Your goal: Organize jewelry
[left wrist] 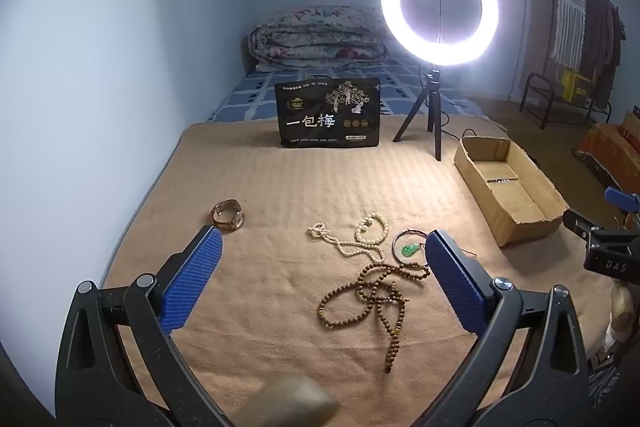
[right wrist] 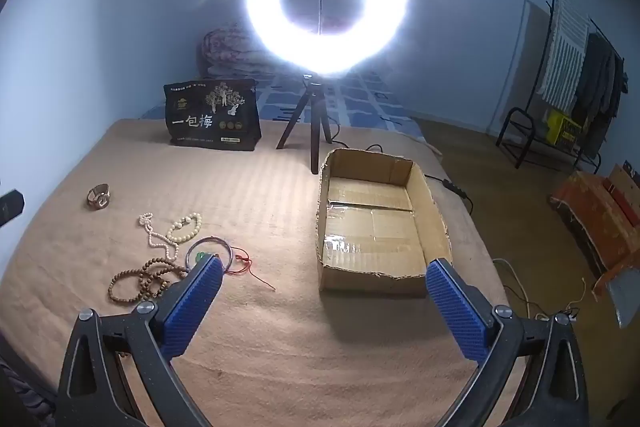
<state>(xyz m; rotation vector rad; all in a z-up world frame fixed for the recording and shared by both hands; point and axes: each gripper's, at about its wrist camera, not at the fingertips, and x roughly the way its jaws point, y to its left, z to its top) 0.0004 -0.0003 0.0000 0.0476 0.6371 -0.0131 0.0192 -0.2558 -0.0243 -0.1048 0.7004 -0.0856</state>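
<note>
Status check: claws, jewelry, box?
Left claw open, over brown beads. Right claw open, empty. Watch, pearls, bangle all on blanket; box empty. Nothing blocking.

the green pendant (right wrist: 199, 257) is mostly hidden behind the right gripper's fingers (right wrist: 192, 301), its shape untellable.

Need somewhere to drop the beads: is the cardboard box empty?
Empty. The right wrist view shows the cardboard box open on top, only its bare taped floor inside.
</note>
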